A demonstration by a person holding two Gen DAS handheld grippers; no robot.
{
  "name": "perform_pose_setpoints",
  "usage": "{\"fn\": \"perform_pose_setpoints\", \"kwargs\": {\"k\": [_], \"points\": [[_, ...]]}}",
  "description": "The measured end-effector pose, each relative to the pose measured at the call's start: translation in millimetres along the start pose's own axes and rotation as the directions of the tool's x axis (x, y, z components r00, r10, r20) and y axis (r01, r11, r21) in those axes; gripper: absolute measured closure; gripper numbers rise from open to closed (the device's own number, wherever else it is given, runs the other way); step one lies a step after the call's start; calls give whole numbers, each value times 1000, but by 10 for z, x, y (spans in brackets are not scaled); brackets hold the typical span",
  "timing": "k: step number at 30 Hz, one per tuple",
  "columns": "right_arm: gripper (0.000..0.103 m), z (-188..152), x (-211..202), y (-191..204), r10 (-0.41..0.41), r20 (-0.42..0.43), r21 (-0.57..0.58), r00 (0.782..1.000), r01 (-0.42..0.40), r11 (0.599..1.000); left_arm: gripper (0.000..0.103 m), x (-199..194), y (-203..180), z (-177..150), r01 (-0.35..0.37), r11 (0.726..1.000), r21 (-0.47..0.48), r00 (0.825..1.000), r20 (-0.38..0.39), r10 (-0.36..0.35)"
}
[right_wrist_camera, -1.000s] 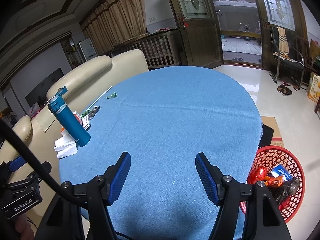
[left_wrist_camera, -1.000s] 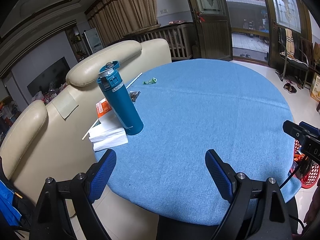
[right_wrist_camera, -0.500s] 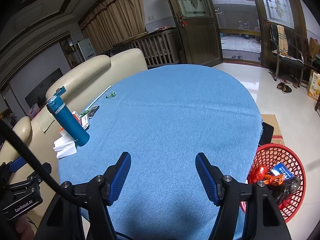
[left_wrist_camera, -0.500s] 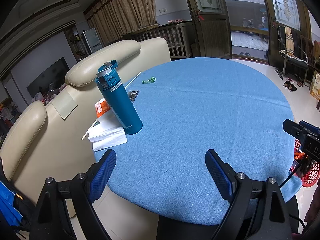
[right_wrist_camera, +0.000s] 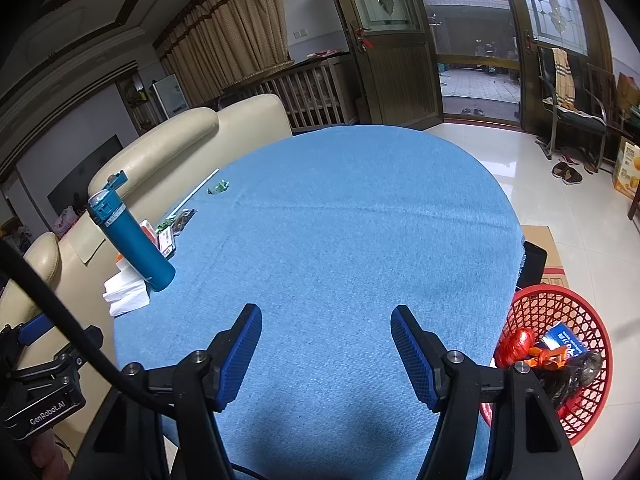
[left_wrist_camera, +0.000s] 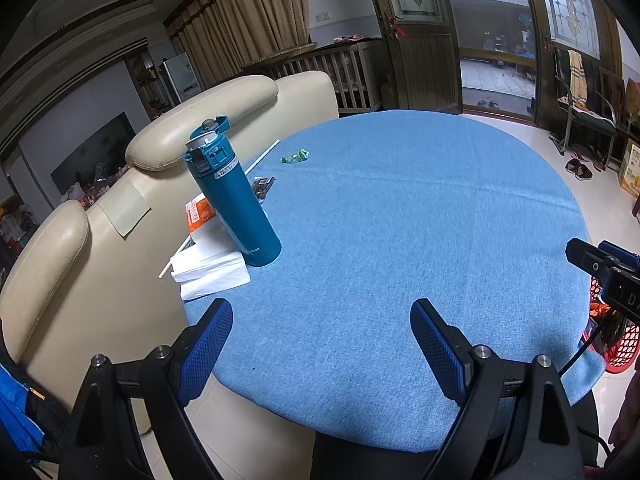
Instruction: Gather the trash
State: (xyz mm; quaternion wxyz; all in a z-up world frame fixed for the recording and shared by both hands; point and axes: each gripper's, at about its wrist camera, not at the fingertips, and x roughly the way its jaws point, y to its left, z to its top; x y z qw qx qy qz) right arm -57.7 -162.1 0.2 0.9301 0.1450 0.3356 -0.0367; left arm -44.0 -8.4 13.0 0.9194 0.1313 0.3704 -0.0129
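A small green wrapper (left_wrist_camera: 295, 156) (right_wrist_camera: 218, 188) lies on the blue round table (left_wrist_camera: 420, 220) (right_wrist_camera: 360, 220) at its far left. Nearer, a dark wrapper (left_wrist_camera: 263, 187) (right_wrist_camera: 185, 219), an orange packet (left_wrist_camera: 199, 213) and white tissues (left_wrist_camera: 210, 271) (right_wrist_camera: 126, 293) sit around a teal bottle (left_wrist_camera: 232, 192) (right_wrist_camera: 132, 238). A red basket (right_wrist_camera: 560, 356) with wrappers inside stands on the floor at the right. My left gripper (left_wrist_camera: 322, 312) hangs open over the table's near edge, nothing between its fingers. My right gripper (right_wrist_camera: 326, 316) is open and empty too, over the near part of the table.
A cream sofa (left_wrist_camera: 120, 200) presses against the table's left side. A white stick (left_wrist_camera: 262, 158) lies along that edge. A flat cardboard box (right_wrist_camera: 544, 252) lies on the floor beyond the basket. A chair (right_wrist_camera: 568, 116) and slippers (right_wrist_camera: 566, 172) stand by the open door.
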Motion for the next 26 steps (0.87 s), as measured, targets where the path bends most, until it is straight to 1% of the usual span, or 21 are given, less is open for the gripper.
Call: {"fn": "perform_pose_setpoints", "kwargs": {"k": [7,16,23,26], "points": [[32,22,86,-7,-14,-11,-3,1000,14,1000,12,92,-1,52,6,1000,-6,1000,-6,-6],[32,128,204,11,-45,2,-32,999,45,998,12,307,-7,117,14,1000,-24,999,-30,-15],[32,198,433,2,-76,-17,-54,997,75,996,12,580,-20,152,23,999,-33,997,-67,-25],[32,215,589,-22,-85,-32,-63,996,83,995,12,781,-27,168,40,998,-41,994,-98,-43]]}}
